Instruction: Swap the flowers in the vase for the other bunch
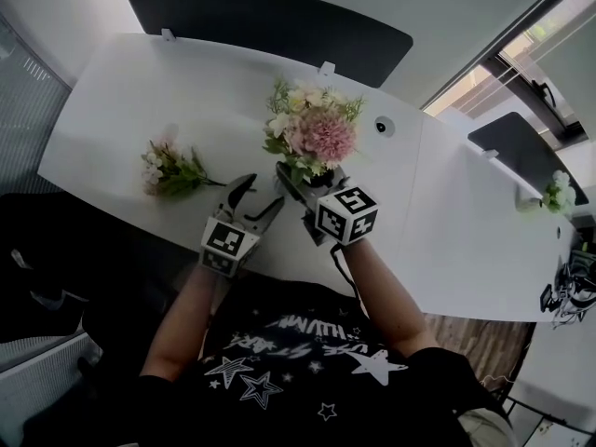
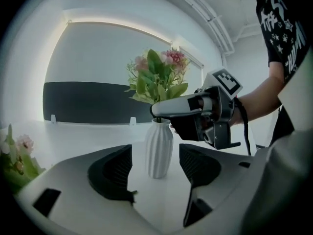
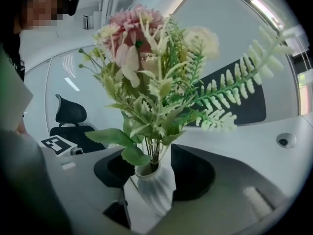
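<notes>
Desk (image 1: pixel 447 231): white, long, with a dark screen (image 1: pixel 270 21) along its far edge.
Vase (image 2: pixel 159 151): white, ribbed, upright, about midway along the desk and close to the near edge.
Flowers in vase (image 1: pixel 312 130): pink and cream heads with fern and green leaves; stems in the vase mouth.
Other bunch (image 1: pixel 170 169): lying flat on the desk towards the left end, well apart from the vase.
Left gripper (image 1: pixel 263 196): claw spread wide, empty, aimed at the vase body from just beside it, not touching.
Right gripper (image 3: pixel 154 173): claw spread, straddling the vase neck below the leaves; no pinch seen.
</notes>
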Motion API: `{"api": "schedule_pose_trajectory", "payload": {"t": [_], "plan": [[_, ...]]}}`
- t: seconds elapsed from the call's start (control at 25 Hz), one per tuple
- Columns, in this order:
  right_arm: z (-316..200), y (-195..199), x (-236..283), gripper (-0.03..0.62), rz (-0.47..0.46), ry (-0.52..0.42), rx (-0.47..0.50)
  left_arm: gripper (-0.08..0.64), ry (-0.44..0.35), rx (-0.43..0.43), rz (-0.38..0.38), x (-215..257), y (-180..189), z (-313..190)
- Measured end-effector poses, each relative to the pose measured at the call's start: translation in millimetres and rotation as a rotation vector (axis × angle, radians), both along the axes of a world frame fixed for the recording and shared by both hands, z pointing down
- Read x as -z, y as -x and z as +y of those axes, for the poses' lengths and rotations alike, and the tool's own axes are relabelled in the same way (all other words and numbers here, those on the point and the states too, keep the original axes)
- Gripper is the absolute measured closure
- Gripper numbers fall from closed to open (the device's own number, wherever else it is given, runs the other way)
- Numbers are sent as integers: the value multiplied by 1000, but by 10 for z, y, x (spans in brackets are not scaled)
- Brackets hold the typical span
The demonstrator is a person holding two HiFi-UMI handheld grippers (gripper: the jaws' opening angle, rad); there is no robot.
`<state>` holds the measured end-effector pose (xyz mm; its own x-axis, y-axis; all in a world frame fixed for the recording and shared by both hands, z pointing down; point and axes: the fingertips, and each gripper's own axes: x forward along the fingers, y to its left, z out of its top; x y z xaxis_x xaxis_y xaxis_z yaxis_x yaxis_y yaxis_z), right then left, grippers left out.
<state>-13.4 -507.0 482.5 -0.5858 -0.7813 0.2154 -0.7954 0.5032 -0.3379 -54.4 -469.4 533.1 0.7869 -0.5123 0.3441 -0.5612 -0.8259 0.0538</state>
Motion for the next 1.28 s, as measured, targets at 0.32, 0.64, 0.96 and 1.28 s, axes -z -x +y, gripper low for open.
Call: {"api": "schedule_pose_trajectory", "payload": {"t": [0.32,0.64,0.96,1.28], "plan": [[-45,-4,61,439,12,-17,15,253,6,-74,18,-63,-307,-118],[-74,-9,66,482,11,-15,35,255,36,-139,16,-200,-481,-174],[-79,-30,51,489,-4,-1,35,282,31,-172,28,-185,-531,-168],[-74,-13,50,508,-7,-3,58,285,21,-183,14,-234,-498,-182]]}}
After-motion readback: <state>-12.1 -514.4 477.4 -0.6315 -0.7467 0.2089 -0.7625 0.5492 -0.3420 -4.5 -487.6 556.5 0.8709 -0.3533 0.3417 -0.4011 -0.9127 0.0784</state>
